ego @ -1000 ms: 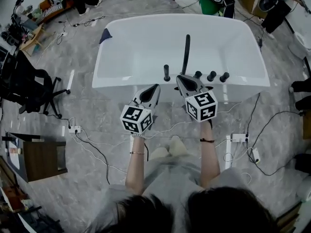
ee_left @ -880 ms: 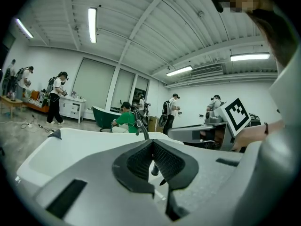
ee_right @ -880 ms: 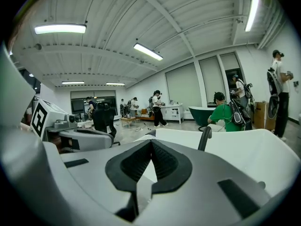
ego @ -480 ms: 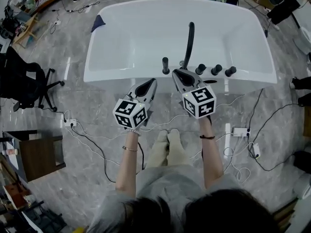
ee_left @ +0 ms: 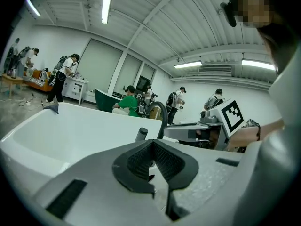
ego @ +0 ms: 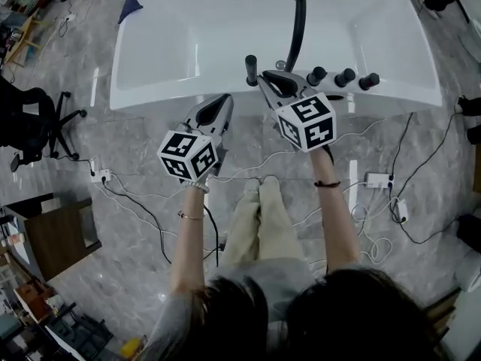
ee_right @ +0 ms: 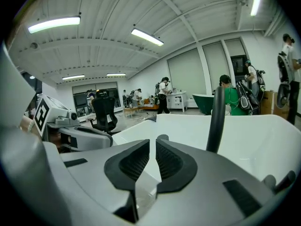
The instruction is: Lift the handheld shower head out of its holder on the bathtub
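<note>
On the near rim of the white bathtub (ego: 150, 100), the short black shower head (ego: 251, 68) stands upright in its holder, left of the curved spout (ego: 298, 28) and three knobs (ego: 344, 76). The right tongs (ego: 263, 79) point at it from just beside, their jaws having just opened to a narrow slit with nothing between them. The left tongs (ego: 222, 98) hover near the rim, tips together and empty.
</note>
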Demonstrator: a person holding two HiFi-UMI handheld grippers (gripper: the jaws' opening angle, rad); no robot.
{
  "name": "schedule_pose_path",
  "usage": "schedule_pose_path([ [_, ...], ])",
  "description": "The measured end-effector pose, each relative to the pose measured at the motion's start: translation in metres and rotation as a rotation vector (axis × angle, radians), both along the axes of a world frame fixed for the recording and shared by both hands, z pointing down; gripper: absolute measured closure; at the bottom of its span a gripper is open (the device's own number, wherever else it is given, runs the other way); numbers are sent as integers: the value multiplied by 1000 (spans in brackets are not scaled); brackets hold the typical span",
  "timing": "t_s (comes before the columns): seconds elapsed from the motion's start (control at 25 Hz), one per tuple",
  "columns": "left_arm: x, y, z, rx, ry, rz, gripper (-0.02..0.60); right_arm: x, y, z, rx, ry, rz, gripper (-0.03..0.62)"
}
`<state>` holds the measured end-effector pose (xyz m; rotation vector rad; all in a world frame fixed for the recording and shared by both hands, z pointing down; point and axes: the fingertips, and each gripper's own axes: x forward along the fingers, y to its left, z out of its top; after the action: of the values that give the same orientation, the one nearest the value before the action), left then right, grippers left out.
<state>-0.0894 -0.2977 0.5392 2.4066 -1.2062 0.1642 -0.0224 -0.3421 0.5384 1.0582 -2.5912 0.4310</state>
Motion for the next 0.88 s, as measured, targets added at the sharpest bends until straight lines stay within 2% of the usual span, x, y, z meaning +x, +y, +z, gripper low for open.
schedule_pose_path([
  [0.24, -5, -8, 25, -24, 8, 15, 575, -3, -9, 47, -68, -10, 34, 540],
  [0.4, -9, -12, 44, -43, -1, 24, 575, -7, -22, 69, -81, 24, 29, 508],
  [0.6, -29, -23, 58, -53, 19, -3, 575, -18, -33, 82, -77, 58, 17, 474],
  [0.88, -37, -30, 71, -61, -4, 5, 575, -24, -49, 107, -100, 63, 34, 434],
])
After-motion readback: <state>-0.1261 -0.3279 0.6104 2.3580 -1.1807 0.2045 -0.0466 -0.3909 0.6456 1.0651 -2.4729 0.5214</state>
